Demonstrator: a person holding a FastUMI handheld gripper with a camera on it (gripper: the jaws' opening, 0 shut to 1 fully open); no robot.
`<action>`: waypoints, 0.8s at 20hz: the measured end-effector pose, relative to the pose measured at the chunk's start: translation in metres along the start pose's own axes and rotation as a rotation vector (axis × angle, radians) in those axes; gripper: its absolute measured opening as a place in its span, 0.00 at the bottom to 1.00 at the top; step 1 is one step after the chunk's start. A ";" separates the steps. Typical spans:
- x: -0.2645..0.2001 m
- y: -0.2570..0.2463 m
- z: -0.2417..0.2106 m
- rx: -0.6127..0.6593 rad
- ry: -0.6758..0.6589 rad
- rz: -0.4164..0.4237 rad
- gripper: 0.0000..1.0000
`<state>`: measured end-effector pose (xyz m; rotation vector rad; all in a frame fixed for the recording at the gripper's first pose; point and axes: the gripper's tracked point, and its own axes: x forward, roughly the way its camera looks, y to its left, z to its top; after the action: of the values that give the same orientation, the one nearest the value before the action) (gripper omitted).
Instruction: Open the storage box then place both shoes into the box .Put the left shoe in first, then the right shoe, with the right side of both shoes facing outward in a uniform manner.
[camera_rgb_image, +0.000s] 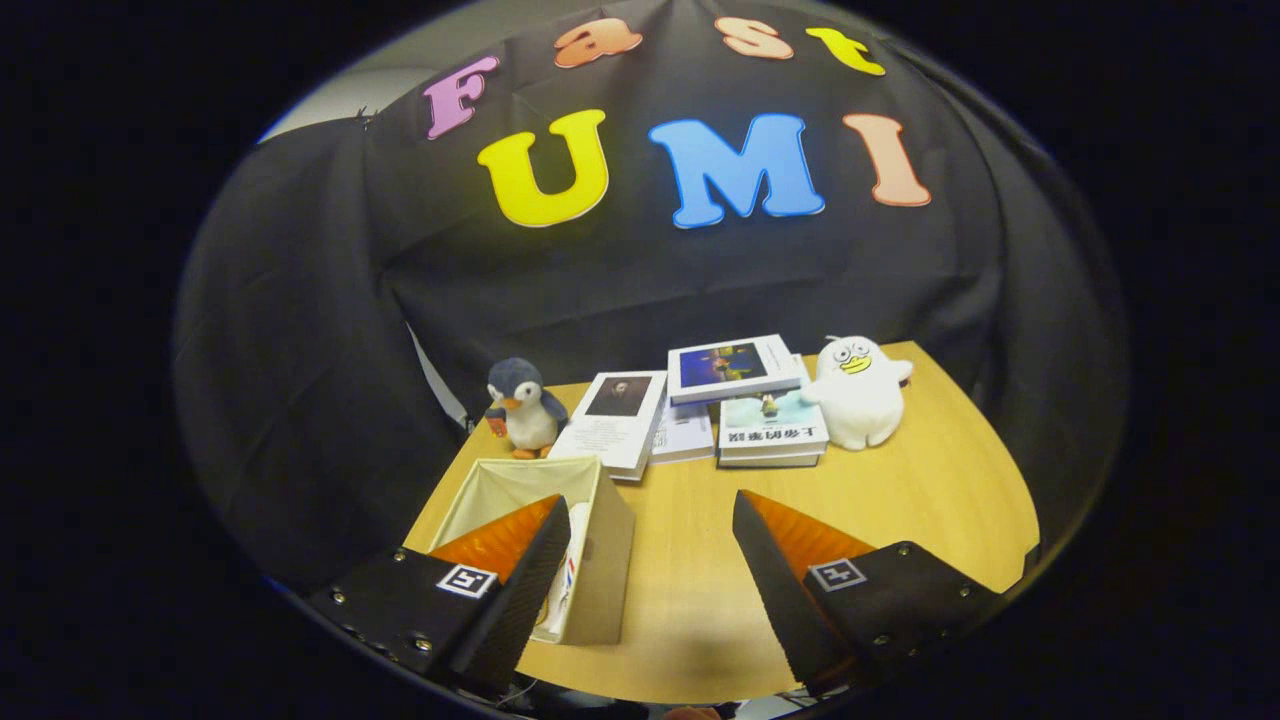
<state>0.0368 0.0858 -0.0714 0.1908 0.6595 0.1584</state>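
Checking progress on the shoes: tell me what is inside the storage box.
The open storage box shows bare beige lining at the back. Something white with markings lies against its near wall; the gripper's open left finger covers the rest, so I cannot identify it.

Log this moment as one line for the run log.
tool: open, holding nothing | storage box: open, by left finger, something white inside | books: beyond, between penguin toy and white plush

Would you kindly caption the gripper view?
Open gripper above wooden table; beige fabric storage box beside its left jaw.

The left one of the fingers (520, 570) hides the storage box's (600, 540) contents.
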 end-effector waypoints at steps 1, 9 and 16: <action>-0.010 -0.013 0.008 -0.017 -0.036 -0.012 0.98; -0.079 -0.090 0.051 -0.101 -0.317 -0.125 0.98; -0.106 -0.112 0.053 -0.074 -0.411 -0.118 0.98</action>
<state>-0.0034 -0.0512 0.0069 0.1074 0.2540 0.0271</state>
